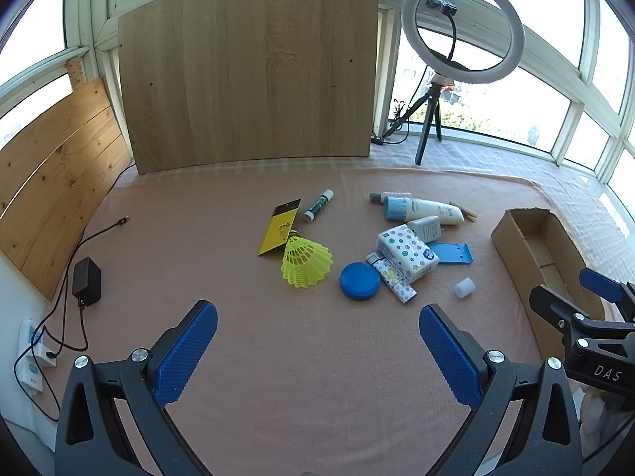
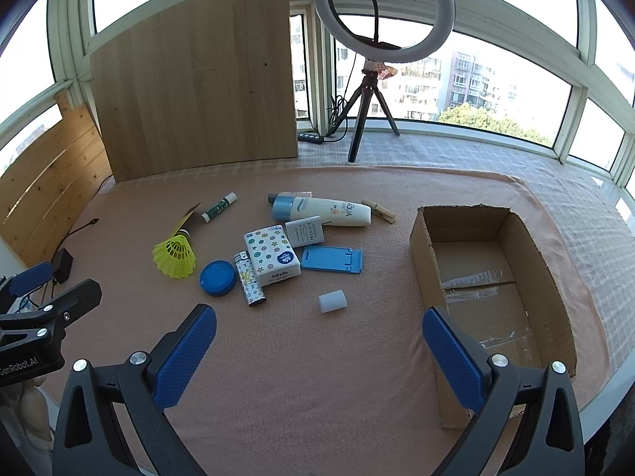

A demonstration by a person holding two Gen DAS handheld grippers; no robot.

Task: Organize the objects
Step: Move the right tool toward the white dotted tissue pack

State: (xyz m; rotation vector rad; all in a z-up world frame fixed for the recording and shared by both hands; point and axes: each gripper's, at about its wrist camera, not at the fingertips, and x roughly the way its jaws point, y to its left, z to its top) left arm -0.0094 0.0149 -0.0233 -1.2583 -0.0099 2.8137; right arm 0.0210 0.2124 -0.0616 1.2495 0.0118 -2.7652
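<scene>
Both tools are spread wide and hold nothing: the left tool [image 1: 317, 353] and the right tool [image 2: 319, 351]. Beside the right tool's right finger sits the empty cardboard box [image 2: 426, 246], stiff but light. Ahead lies the sunscreen tube [image 2: 329, 211], smooth and squashy; grab its middle. Closest ahead, the little white cap [image 2: 332, 300] is light and may roll.

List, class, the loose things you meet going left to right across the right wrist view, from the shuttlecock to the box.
Yellow shuttlecock → blue round lid → patterned lighter → white cylinder → cardboard box.
</scene>
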